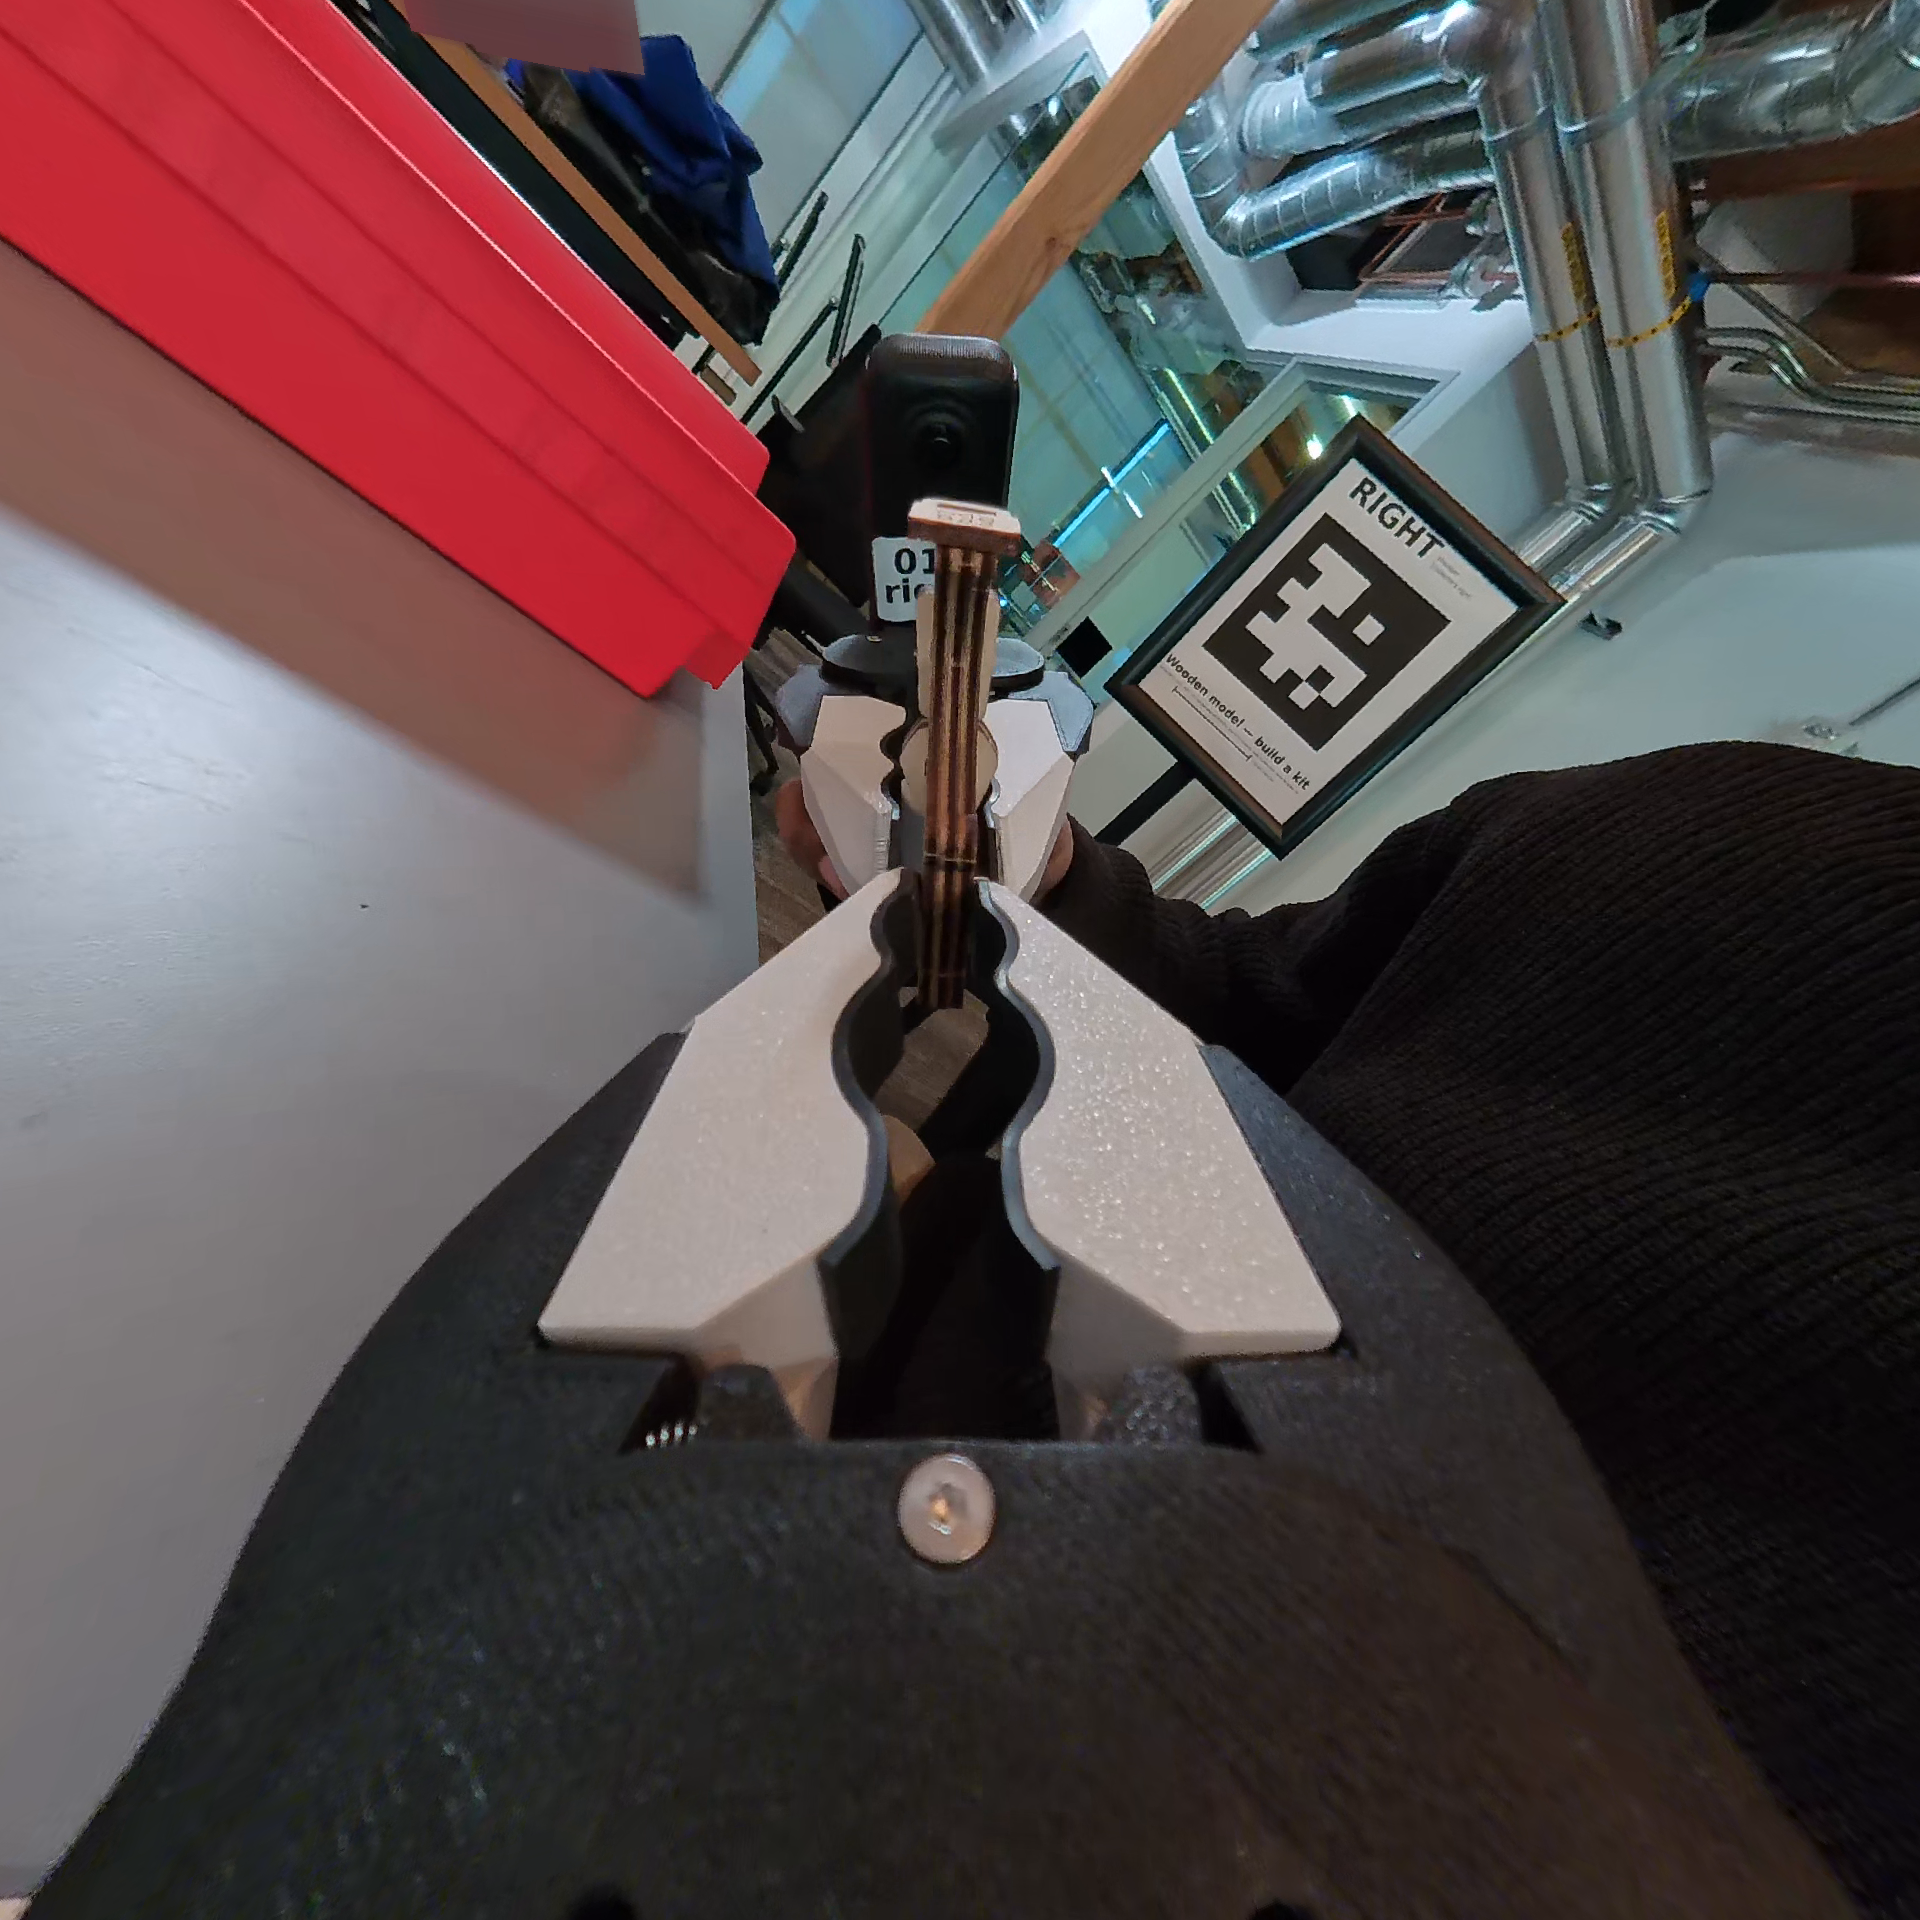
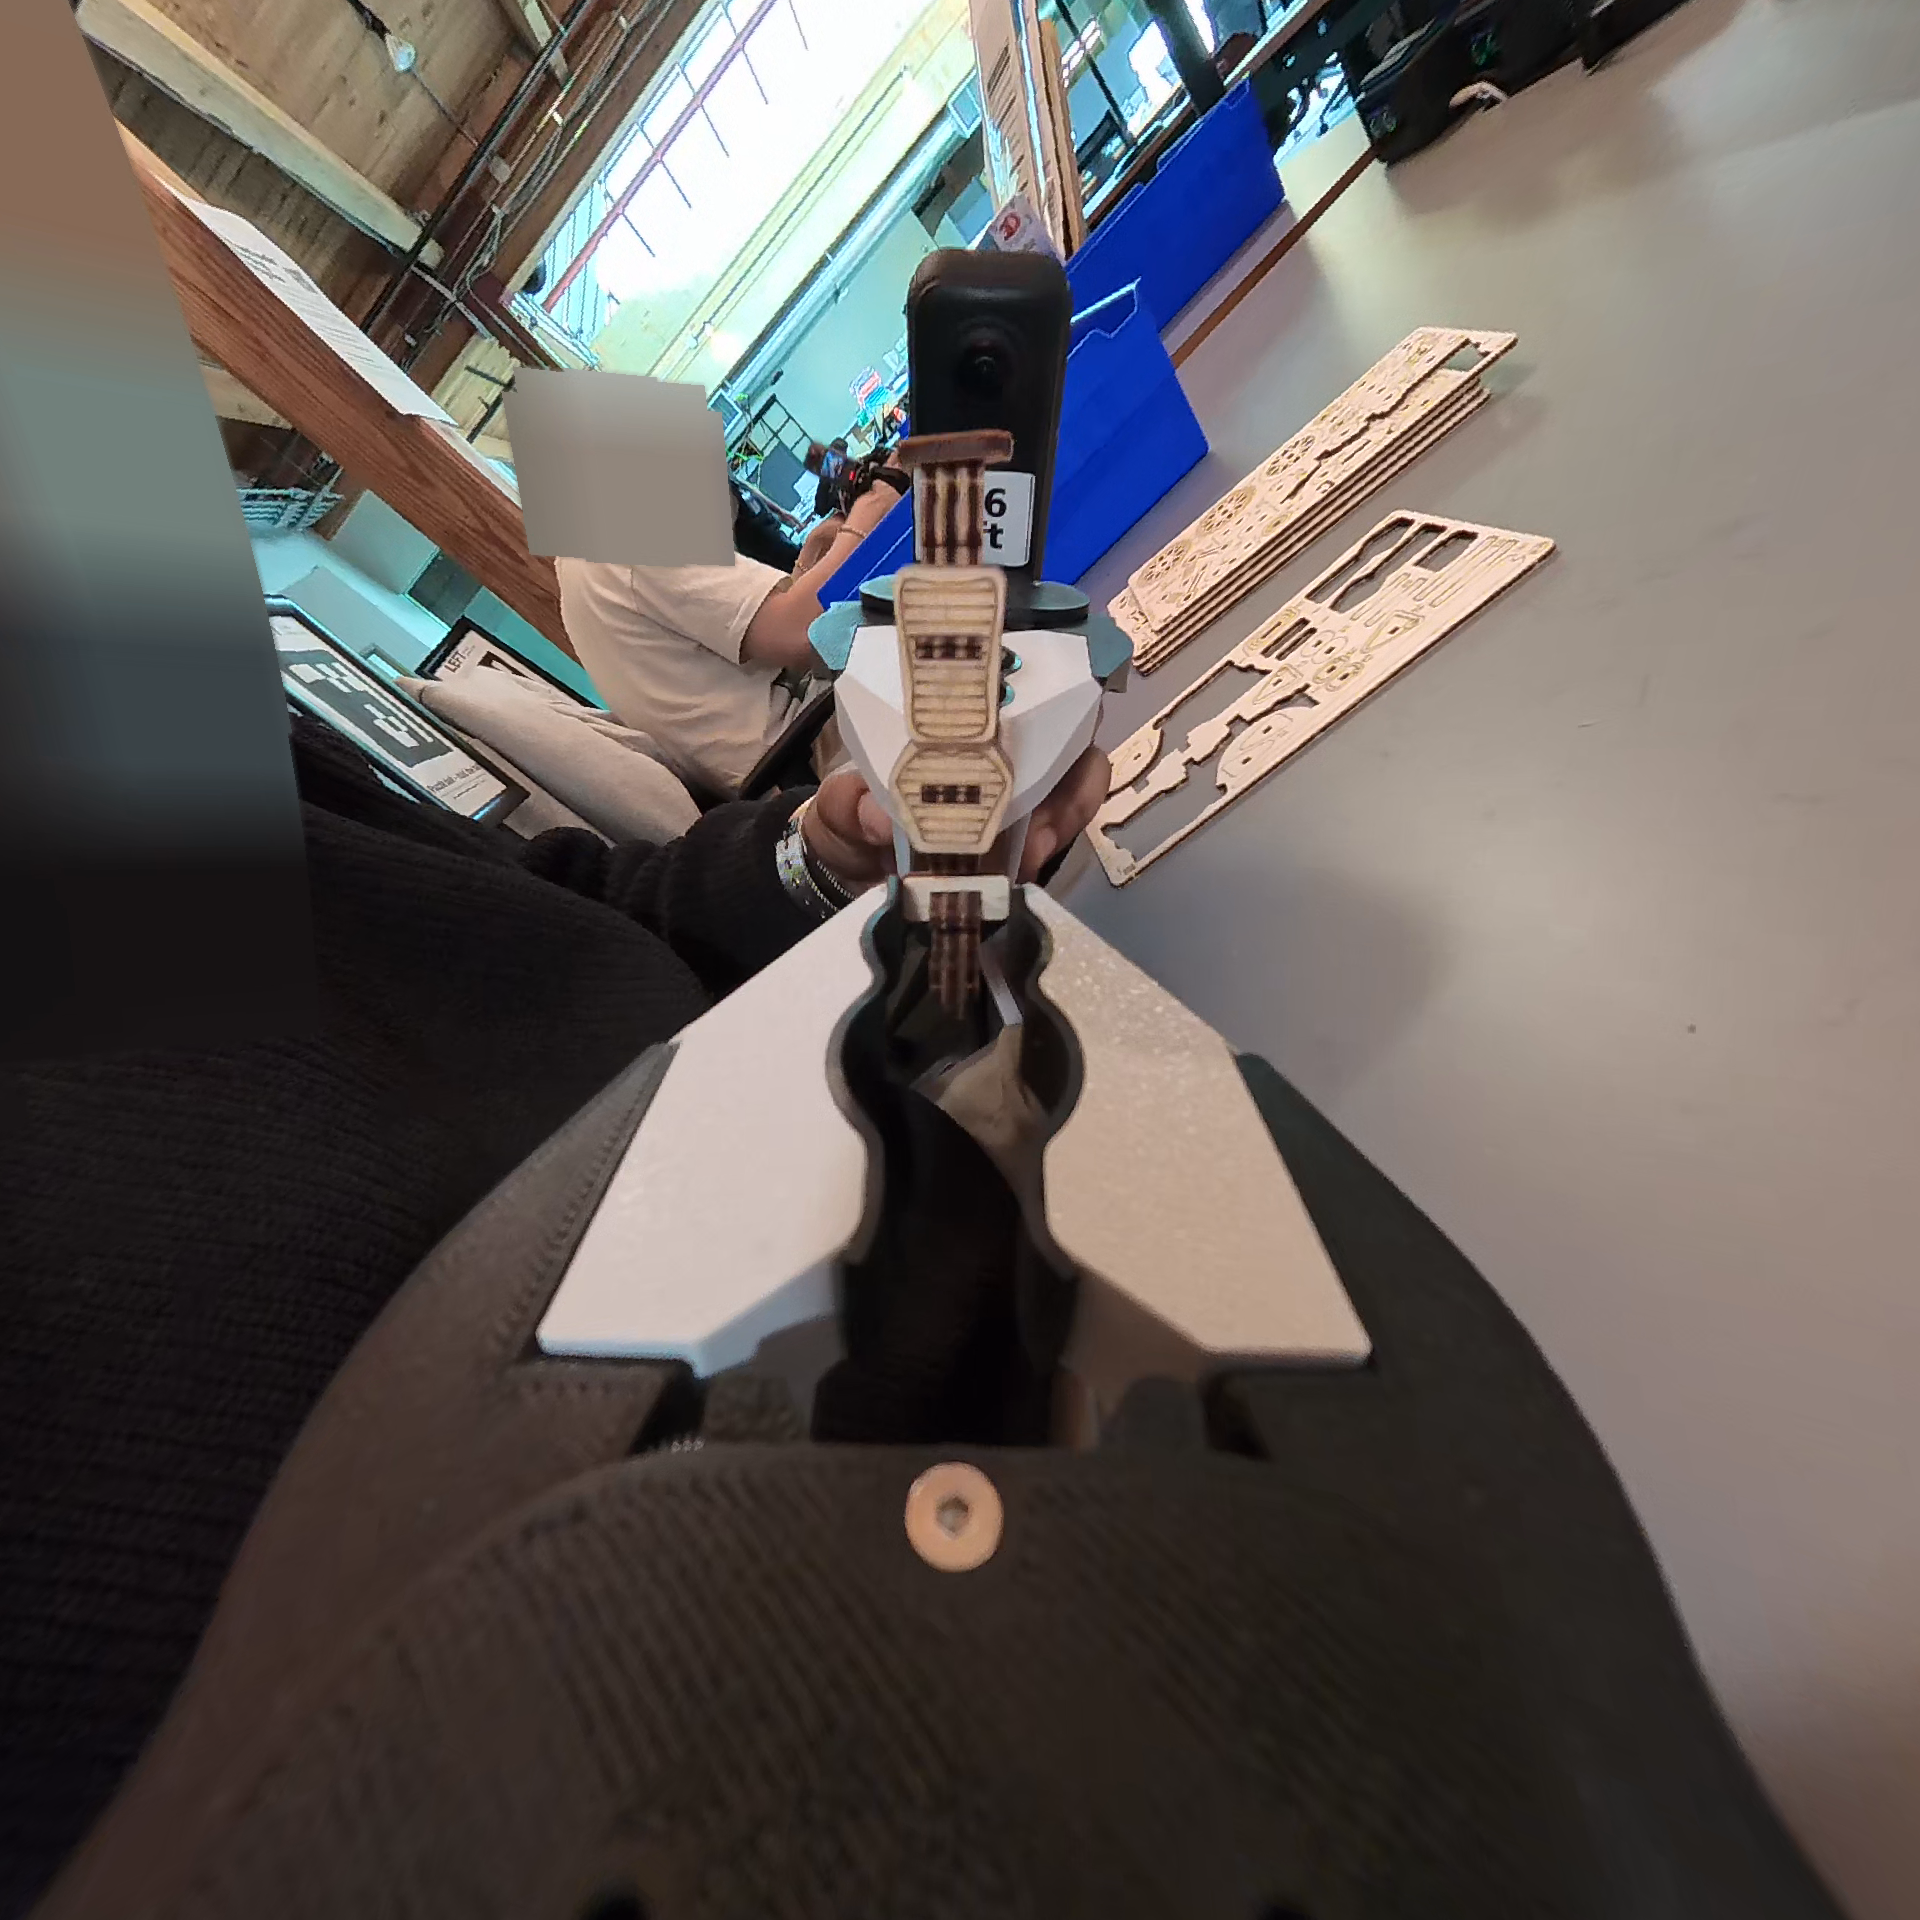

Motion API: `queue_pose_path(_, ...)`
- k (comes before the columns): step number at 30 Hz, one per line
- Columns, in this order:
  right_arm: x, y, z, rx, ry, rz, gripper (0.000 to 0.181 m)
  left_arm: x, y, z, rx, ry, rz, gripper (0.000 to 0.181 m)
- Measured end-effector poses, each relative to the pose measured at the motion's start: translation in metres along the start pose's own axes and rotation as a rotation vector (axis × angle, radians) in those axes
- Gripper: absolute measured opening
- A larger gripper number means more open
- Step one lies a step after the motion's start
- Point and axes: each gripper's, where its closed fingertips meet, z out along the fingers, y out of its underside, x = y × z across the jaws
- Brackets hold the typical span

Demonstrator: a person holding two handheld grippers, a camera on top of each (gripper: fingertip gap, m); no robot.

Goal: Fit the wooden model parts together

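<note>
Model [image 1: 951, 769] is held edge-on between both grippers, which face each other tip to tip. Left gripper [image 1: 943, 902] clamps its near end at the fingertips; right gripper [image 2: 948, 914], jaws narrowly parted, grips the opposite end. Slatted plates show on the model [image 2: 948, 717] in the right wrist view. Part sheets [image 2: 1320, 665] lie flat on the table [image 2: 1558, 1039] at 2 o'clock. Red bin [image 1: 364, 343] sits at 10 o'clock in the left wrist view; its contents cannot be seen.

Both grippers' jaws seemingly pinch the wooden model [image 2: 948, 717] above the table [image 2: 1558, 935].
</note>
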Motion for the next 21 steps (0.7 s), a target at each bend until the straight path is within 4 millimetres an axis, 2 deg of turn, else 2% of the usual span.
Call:
queue_pose_path(4, 0.0005, -0.0013, -0.0006, 0.01, -0.003, 0.008, 0.02, -0.0002, -0.0011, 0.0001, 0.01, -0.001, -0.001, 0.007)
queue_pose_path(7, 0.0003, -0.0029, -0.0027, 0.019, -0.014, 0.022, 0.031, 0.0002, -0.0049, -0.0022, 0.034, 0.009, -0.014, 0.006)
queue_pose_path(12, -0.0008, -0.008, -0.0052, 0.049, -0.026, 0.034, 0.027, -0.0004, -0.0069, -0.0043, 0.043, 0.003, -0.01, 0.006)
queue_pose_path(21, -0.002, -0.0032, 0.0002, 0.029, -0.025, 0.029, 0.018, 0.0021, -0.0055, -0.0012, 0.041, 0.005, 0.005, 0.006)
